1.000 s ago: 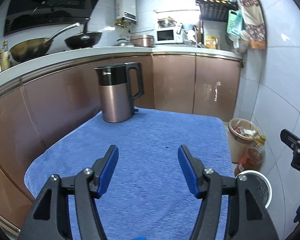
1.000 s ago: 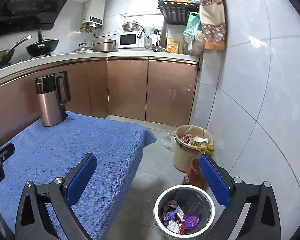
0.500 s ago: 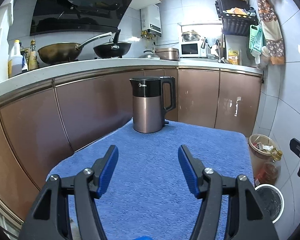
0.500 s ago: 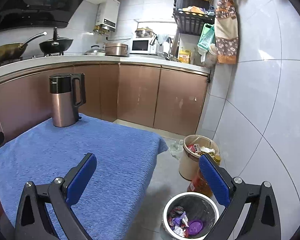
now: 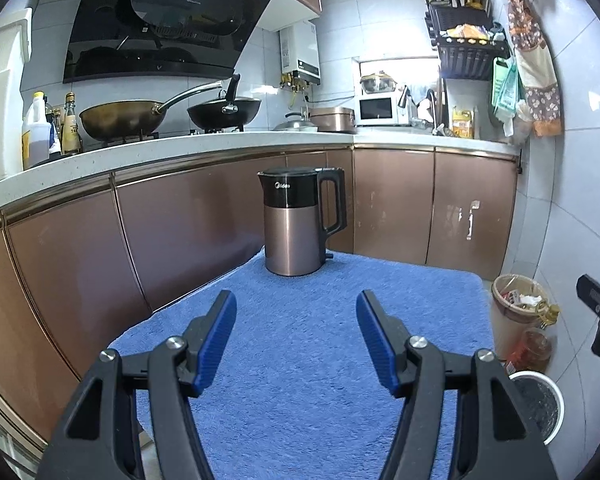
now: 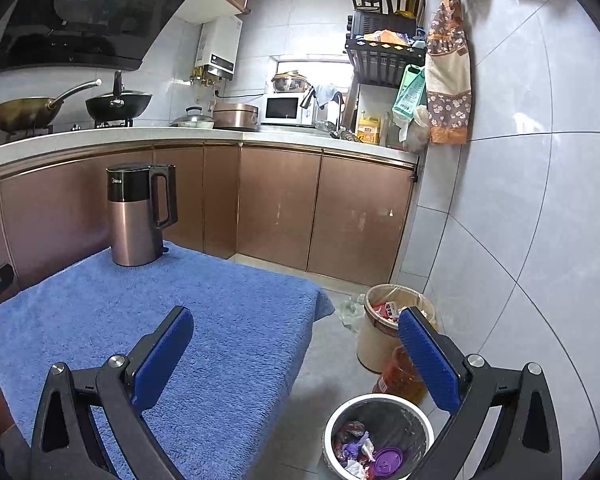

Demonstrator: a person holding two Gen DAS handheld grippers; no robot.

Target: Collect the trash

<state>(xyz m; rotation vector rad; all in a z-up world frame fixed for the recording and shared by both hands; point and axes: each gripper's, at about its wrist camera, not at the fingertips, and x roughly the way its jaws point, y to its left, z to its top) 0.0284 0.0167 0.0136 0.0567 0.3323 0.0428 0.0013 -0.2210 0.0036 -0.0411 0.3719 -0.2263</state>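
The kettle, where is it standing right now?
In both views the kettle stands upright at the far end of the blue cloth, close to the brown cabinets, handle turned right.

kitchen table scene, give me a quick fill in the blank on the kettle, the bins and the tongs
1. The kettle stands on a ____ towel covering the table.
2. The white bin on the floor holds a ____ lid among wrappers.
3. Both the left tongs and the right tongs are ____, holding nothing.

Missing words: blue; purple; open

A copper electric kettle (image 5: 298,224) stands upright on the blue towel (image 5: 300,360); two woks (image 5: 120,118) sit on the stove.
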